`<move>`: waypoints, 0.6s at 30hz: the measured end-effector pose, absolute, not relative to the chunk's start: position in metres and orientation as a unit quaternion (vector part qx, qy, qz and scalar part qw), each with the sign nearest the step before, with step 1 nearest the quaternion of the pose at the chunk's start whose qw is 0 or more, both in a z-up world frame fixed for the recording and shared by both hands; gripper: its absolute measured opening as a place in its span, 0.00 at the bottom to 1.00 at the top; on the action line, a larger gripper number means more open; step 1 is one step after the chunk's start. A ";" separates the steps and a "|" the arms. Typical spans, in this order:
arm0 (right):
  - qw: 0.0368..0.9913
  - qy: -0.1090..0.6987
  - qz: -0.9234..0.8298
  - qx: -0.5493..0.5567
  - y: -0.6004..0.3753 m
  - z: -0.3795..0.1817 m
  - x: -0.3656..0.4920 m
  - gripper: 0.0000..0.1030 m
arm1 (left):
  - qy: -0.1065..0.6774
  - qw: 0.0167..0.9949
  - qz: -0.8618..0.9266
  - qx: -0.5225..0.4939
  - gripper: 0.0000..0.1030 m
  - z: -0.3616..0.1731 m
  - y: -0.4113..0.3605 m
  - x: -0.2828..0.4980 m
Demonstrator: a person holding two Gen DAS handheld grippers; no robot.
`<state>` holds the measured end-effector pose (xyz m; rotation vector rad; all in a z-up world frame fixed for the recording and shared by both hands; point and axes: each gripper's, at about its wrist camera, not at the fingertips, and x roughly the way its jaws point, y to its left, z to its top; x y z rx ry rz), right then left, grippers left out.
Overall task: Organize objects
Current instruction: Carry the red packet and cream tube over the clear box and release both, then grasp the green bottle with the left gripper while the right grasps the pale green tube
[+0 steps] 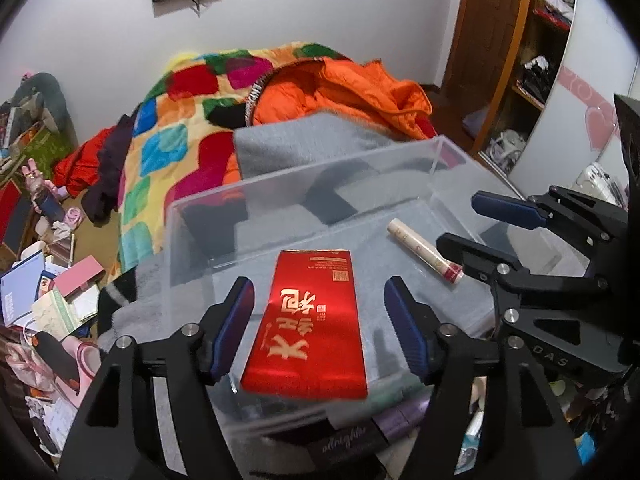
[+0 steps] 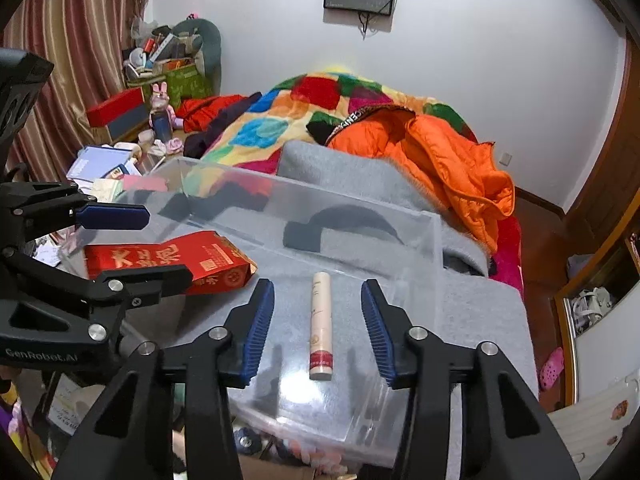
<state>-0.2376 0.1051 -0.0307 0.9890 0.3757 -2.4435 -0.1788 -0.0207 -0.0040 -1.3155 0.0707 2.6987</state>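
A red box with gold characters (image 1: pixel 312 320) (image 2: pixel 216 260) lies flat inside a clear plastic bin (image 1: pixel 320 168) (image 2: pixel 304 192). My left gripper (image 1: pixel 320 304) (image 2: pixel 166 244) straddles it, open, with a gap between each blue pad and the box. A cream tube with a red band (image 2: pixel 320 320) (image 1: pixel 424 248) lies to the right of the box on the bin's floor. My right gripper (image 2: pixel 318 284) (image 1: pixel 458 220) stands open around the tube, and its pads are well apart from it.
The bin rests on a grey blanket (image 2: pixel 360 176) on a bed with a patchwork quilt (image 1: pixel 168 136) and an orange jacket (image 2: pixel 452 160). Books, boxes and toys (image 1: pixel 44 288) are piled to the left. A wardrobe (image 1: pixel 532 60) stands to the right.
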 end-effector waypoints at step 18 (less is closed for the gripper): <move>0.256 0.086 -0.905 0.328 0.153 -0.006 -0.175 0.67 | 0.023 0.006 0.933 -0.360 0.93 0.021 -0.025 -0.079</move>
